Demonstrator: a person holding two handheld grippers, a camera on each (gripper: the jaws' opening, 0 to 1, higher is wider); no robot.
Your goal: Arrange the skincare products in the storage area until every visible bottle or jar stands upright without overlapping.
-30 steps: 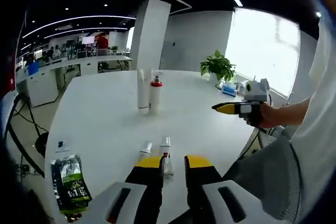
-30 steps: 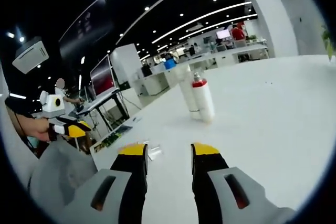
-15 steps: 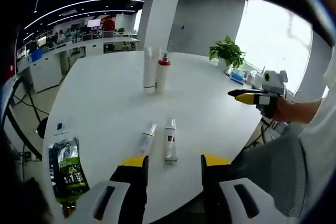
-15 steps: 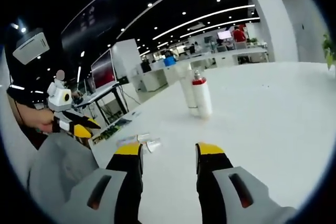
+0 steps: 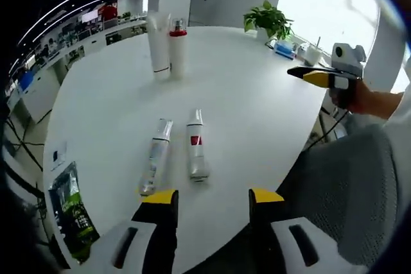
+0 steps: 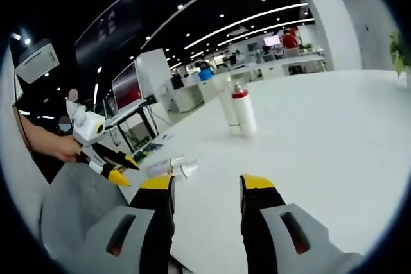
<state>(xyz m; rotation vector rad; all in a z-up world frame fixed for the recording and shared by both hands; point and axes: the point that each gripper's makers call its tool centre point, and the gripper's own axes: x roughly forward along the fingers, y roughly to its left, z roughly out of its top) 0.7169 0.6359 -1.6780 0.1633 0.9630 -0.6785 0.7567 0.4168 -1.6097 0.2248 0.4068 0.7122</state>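
Note:
Two skincare tubes lie flat on the white table: a clear silver tube on the left and a white tube with a red label beside it, a small gap between them. My left gripper is open just short of them, above the table's near edge. Far back stand a tall white bottle and a white bottle with a red cap, upright and side by side. In the right gripper view the standing pair and the lying tubes show beyond my open right gripper.
A green and black packet lies at the table's left edge, with a small card above it. A potted plant and small items sit at the far right. A grey chair back is at the lower right.
The left gripper has risen and tilted down, so the lying tubes sit nearer the middle of its view. The right gripper has barely moved. Both stay open.

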